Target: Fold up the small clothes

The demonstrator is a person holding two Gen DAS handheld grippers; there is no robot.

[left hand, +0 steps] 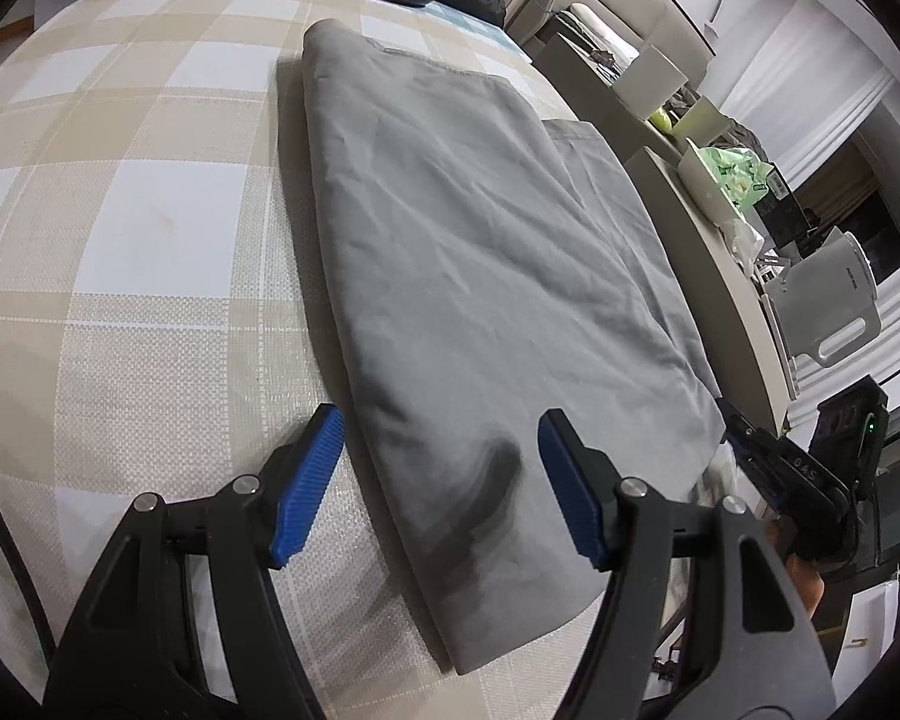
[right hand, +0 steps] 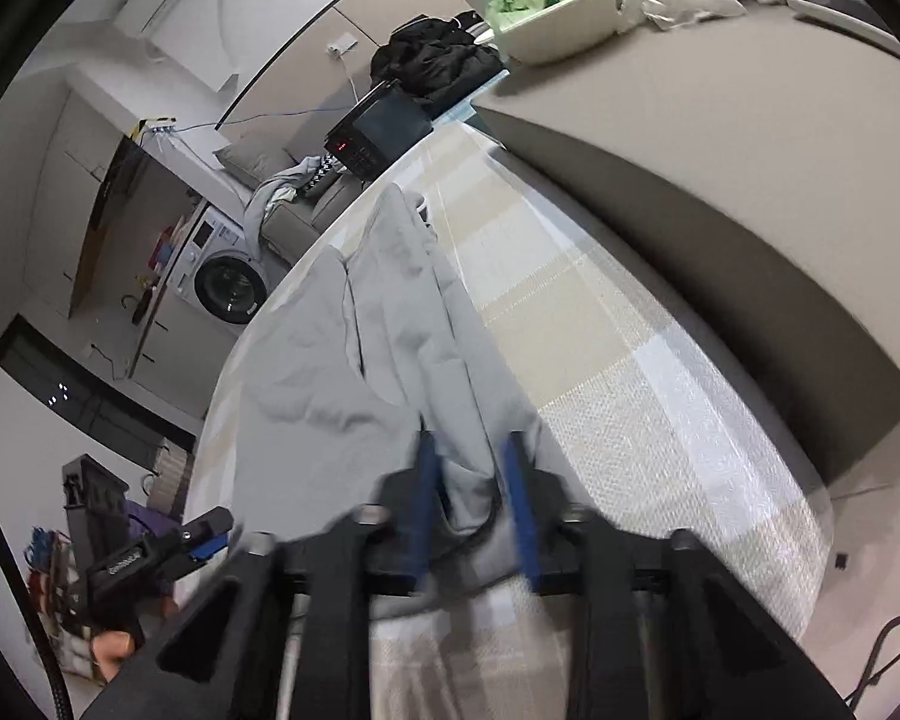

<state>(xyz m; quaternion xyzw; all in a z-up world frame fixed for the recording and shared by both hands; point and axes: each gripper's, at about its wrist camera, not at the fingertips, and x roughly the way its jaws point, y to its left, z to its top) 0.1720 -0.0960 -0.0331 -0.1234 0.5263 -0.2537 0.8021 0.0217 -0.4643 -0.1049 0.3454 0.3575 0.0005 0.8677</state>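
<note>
A folded grey cotton garment (left hand: 480,276) lies along the checked beige table's (left hand: 120,240) right edge. Left tongs (left hand: 441,480) gape over its near end; right tongs (right hand: 471,516), blurred, seemingly clamp its corner. No writing legible.

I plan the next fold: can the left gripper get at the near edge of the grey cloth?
Probably yes: the left gripper is open, and the grey cloth lies flat between its pads, nothing blocking.

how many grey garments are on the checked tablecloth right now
1. A single folded grey garment lies lengthwise on the checked tablecloth, its near end between the left gripper's open jaws. The black clothes heap sits beyond the table's far end. Anything underneath is hidden.
</note>
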